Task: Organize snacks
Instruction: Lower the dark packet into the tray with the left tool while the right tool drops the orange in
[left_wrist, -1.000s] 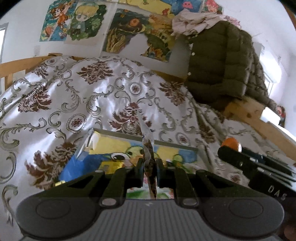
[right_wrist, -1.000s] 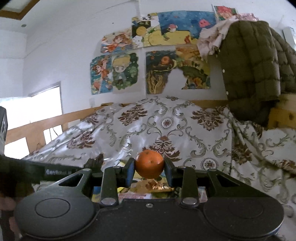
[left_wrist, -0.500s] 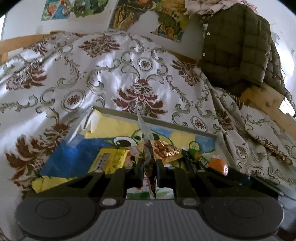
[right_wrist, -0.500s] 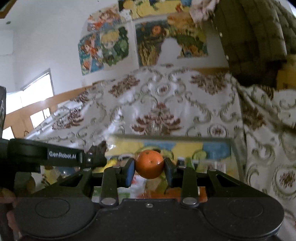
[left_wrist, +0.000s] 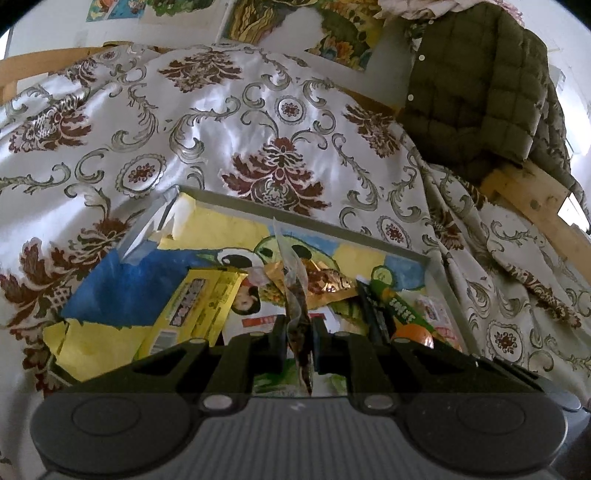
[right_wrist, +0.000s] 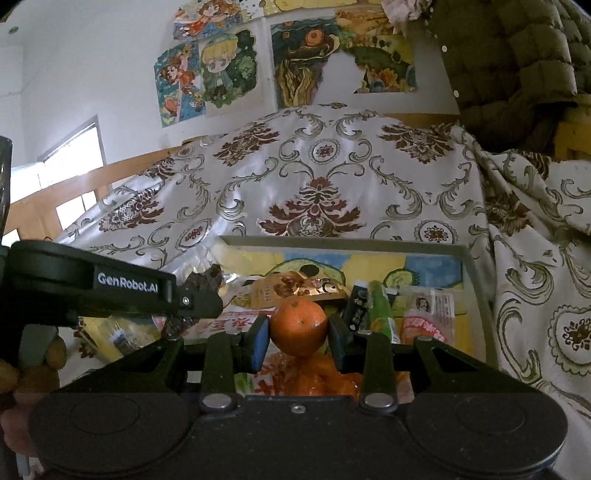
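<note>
Both claws have come down over the tray (left_wrist: 436, 273) of snacks, the left claw (left_wrist: 298, 328) pinching a thin clear wrapper (left_wrist: 295, 295) upright and the right claw (right_wrist: 298, 328) gripping an orange (right_wrist: 298, 326), so letting go looks close.

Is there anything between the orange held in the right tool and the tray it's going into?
Nothing visible blocks it. The orange hangs above the tray, whose top is open; only snack packets already lie inside beneath it.
</note>
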